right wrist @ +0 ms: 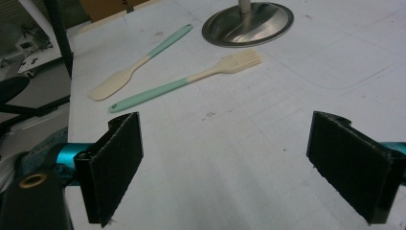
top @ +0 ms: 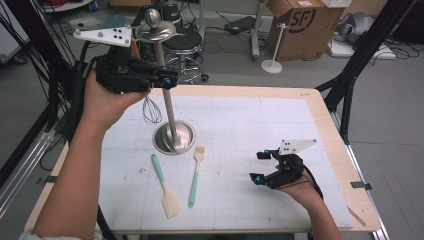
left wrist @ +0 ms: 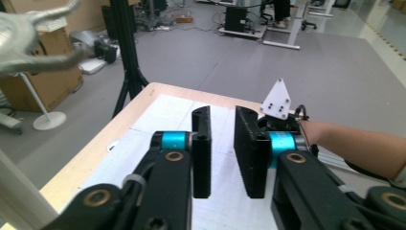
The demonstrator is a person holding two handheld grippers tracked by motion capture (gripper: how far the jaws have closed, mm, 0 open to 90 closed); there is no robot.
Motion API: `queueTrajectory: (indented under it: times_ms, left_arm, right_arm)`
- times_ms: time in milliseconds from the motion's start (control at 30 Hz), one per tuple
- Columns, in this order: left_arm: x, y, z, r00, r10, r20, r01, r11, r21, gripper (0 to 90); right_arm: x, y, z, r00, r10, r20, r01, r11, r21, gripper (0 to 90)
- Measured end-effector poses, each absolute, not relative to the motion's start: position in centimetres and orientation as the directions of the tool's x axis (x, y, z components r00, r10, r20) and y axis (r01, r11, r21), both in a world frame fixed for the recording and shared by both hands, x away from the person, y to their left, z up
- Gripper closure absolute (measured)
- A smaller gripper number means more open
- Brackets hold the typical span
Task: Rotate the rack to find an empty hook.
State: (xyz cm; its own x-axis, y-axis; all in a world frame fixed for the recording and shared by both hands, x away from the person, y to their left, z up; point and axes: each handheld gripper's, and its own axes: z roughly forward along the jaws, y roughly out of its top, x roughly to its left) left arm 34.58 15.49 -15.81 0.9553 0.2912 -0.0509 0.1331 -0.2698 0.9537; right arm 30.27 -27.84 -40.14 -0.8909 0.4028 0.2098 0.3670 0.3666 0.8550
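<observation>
A steel utensil stand [top: 173, 136] with a round base, a tall pole and a ball-topped disc stands mid-table. A wire whisk [top: 152, 110] hangs beside the pole. My left gripper [top: 170, 79] is held high, its tips close to the pole; its jaws [left wrist: 222, 115] stand a narrow gap apart with nothing between them. A curved hook of the stand [left wrist: 28, 43] shows at upper left there. A teal-handled spatula [top: 165, 185] and a teal-handled brush [top: 196, 175] lie flat in front of the base. My right gripper [top: 258, 167] rests low on the mat, wide open [right wrist: 227, 120], facing spatula [right wrist: 139, 62] and brush [right wrist: 191, 81].
A white gridded mat [top: 240, 125] covers the wooden table [top: 330, 130]. Past the far edge stand a stool [top: 186, 42], a cardboard box [top: 300, 25] and black tripod legs [top: 360, 55]. The stand's base [right wrist: 247, 21] lies ahead of the right gripper.
</observation>
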Motion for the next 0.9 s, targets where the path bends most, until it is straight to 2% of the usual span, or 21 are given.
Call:
queueTrajectory:
  times_ms: [400, 900]
  left_arm:
    - [34.6, 15.9, -17.7, 0.963, 0.257, -0.081, 0.152, -0.272, 0.950, 64.9]
    - [34.3, 16.1, -20.8, 0.959, 0.261, -0.107, 0.178, -0.264, 0.948, 53.1]
  right_arm:
    - [30.3, -27.8, -40.2, -0.893, 0.398, 0.209, 0.366, 0.374, 0.852, 11.7]
    - [30.3, -27.7, -40.3, -0.892, 0.401, 0.209, 0.368, 0.373, 0.852, 11.7]
